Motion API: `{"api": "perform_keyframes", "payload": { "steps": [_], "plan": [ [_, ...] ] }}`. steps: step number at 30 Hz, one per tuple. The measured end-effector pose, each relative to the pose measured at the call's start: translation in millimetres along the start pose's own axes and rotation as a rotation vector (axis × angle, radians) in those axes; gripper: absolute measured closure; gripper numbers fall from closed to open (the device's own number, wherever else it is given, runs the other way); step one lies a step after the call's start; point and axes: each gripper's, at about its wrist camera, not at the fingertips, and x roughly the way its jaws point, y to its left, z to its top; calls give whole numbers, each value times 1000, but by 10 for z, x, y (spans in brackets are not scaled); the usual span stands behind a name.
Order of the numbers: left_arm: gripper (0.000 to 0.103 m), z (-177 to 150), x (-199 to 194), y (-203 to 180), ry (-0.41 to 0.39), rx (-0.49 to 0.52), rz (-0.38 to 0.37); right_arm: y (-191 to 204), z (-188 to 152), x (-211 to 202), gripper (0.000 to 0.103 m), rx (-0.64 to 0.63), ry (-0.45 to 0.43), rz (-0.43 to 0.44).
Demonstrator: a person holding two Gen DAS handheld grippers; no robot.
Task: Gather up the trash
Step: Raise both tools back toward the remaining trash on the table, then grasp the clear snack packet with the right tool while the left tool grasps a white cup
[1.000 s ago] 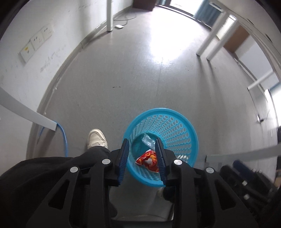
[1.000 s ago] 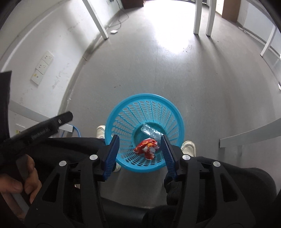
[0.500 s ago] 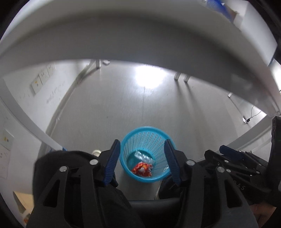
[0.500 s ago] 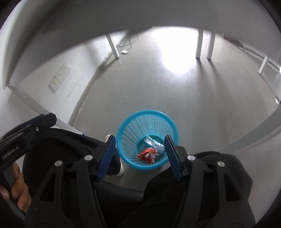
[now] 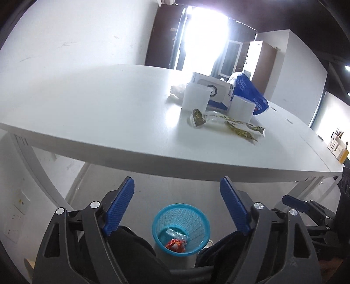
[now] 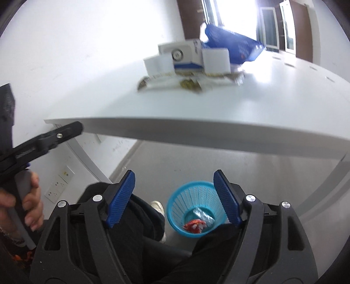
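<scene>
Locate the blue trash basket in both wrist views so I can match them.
Left wrist: blue trash basket on the floor, bottom centre, between the open fingers of the left hand-held gripper.
Right wrist: the basket is bottom centre-right, against the right finger.
Shared landmark: the red wrapper inside it.

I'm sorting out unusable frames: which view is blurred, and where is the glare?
Right wrist: the boxes and wrappers are smeared by motion blur; the window is blown out. Left wrist: the wrappers are sharp, the doorway glares, and the table bows.
</scene>
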Motion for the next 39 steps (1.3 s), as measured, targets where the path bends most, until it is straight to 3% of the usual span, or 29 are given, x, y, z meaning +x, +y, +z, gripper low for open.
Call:
{"api": "perform_keyframes", "payload": {
  "steps": [7,14,22,25,30,32,39],
  "plan": [
    [13,544,-17,-99,-63,42,-18,164,450,51,29,-78,-93,-51],
    [11,904,227,-57,-24,66,-19,136,807,151,28,-94,-115,-53],
    [10,1200,478,75,-32,5,-25,-8,1119,463,27,-148,-92,-111],
    [12,1335,579,194,-53,-90,30,-47,1213,607,28,-166,-65,-150],
    [12,1492,943,76,66,-64,-34,-70,1319,818,39,-187,6,-125],
    [12,1554,1050,2,83,-39,-27,-70,1356,843,46,-200,6,-131],
    [12,1831,1352,-80,111,-50,-14,-44,1488,1009,56,-287,82,-120]
  ]
}}
